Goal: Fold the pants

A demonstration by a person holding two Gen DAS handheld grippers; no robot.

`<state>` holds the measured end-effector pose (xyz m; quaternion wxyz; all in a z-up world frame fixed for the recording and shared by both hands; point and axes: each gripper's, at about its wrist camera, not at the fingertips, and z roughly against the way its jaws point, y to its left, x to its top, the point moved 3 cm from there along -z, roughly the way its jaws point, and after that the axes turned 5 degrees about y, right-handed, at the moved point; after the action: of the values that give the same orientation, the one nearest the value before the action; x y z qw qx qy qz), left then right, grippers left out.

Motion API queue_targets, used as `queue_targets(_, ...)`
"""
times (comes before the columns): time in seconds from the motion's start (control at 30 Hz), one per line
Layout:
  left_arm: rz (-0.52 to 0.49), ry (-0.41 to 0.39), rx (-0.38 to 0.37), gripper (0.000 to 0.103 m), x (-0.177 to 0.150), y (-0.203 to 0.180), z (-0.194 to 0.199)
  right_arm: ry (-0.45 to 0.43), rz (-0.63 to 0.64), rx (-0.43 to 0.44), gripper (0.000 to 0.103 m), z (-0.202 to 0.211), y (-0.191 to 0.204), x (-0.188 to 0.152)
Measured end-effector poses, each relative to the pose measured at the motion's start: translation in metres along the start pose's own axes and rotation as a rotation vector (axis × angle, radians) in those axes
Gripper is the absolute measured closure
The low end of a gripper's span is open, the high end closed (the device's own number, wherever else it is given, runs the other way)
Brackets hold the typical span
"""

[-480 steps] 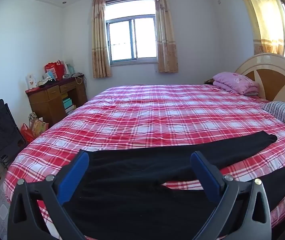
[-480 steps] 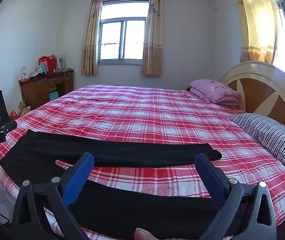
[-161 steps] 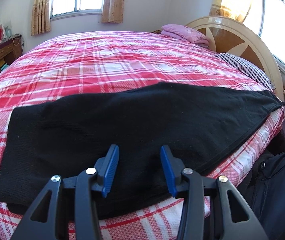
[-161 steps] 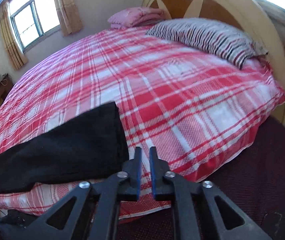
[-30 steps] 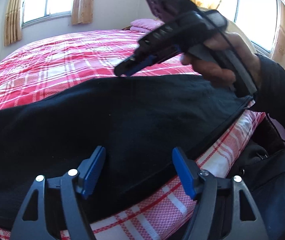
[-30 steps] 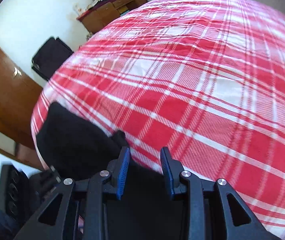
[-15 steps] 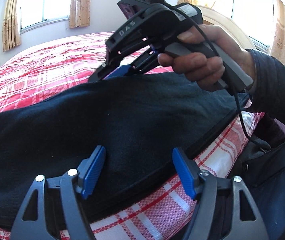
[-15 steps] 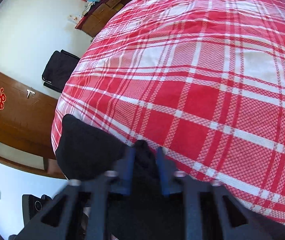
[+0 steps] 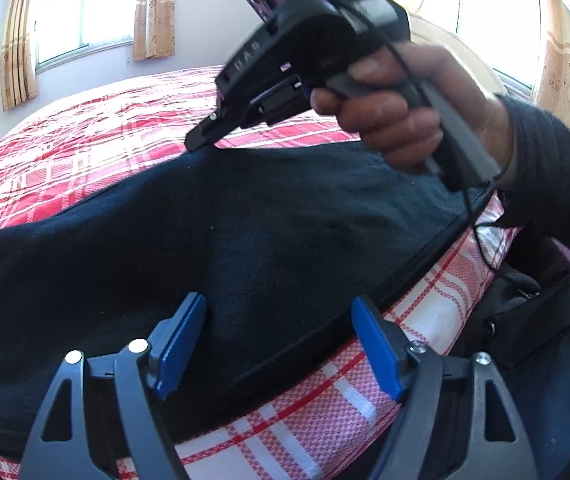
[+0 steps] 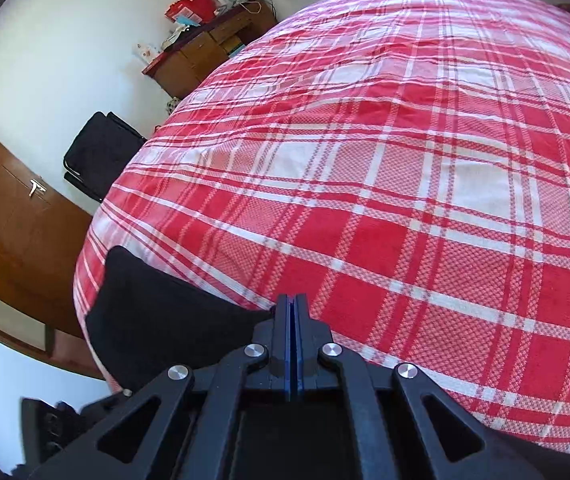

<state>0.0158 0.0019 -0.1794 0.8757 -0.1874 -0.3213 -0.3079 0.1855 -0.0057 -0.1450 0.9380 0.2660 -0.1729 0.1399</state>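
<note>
Two fisheye views from hand-held grippers over a bed [image 10: 425,160] with a red and white plaid cover.

Left wrist view: black pants [image 9: 245,232] lie across the near edge of the bed, filling the middle of the picture from 9 o'clock to 3 o'clock. The left gripper [image 9: 277,344] sits at 6 o'clock with its blue pads spread wide; its jaws have just been opening a little further. The pants lie beyond and between the pads, but the pads do not press on the cloth. At 1 o'clock a hand [image 9: 401,112] in a dark sleeve [image 9: 553,176] holds the right gripper [image 9: 201,142], whose tip meets the far edge of the pants near the centre. A cable [image 9: 481,236] hangs from it at 3 o'clock. A dark bag [image 9: 545,332] sits at 4 o'clock beside the bed. Curtained windows [image 9: 81,16] show at 11 o'clock.

Right wrist view: the right gripper [image 10: 292,312] at 6 o'clock has its blue pads pressed together; they have just been closing. They pinch the edge of the pants [image 10: 157,312], which spread from the tip toward 8 o'clock at the bed's edge. A wooden door [image 10: 9,232] is at 9 o'clock, a black chair [image 10: 101,152] at 10 o'clock, a cluttered desk [image 10: 205,44] at 11 o'clock.
</note>
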Motion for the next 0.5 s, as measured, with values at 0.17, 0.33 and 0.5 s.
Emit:
queue_targets(0.17, -0.065, 0.022, 0.020, 0.025, -0.006, -0.005, -0.001, 0.002, -0.015, -0.041, 0.102, -0.002, -0.009, 0.004)
queue_targets(0.33, -0.051, -0.005, 0.031, 0.025, -0.003, -0.009, 0.007, -0.004, 0.001, 0.037, 0.101, 0.010, -0.002, 0.002)
queue_targets(0.5, -0.022, -0.058, 0.016, 0.025, 0.003, -0.006, 0.016, -0.078, 0.002, 0.055, 0.100, 0.057, -0.010, -0.016)
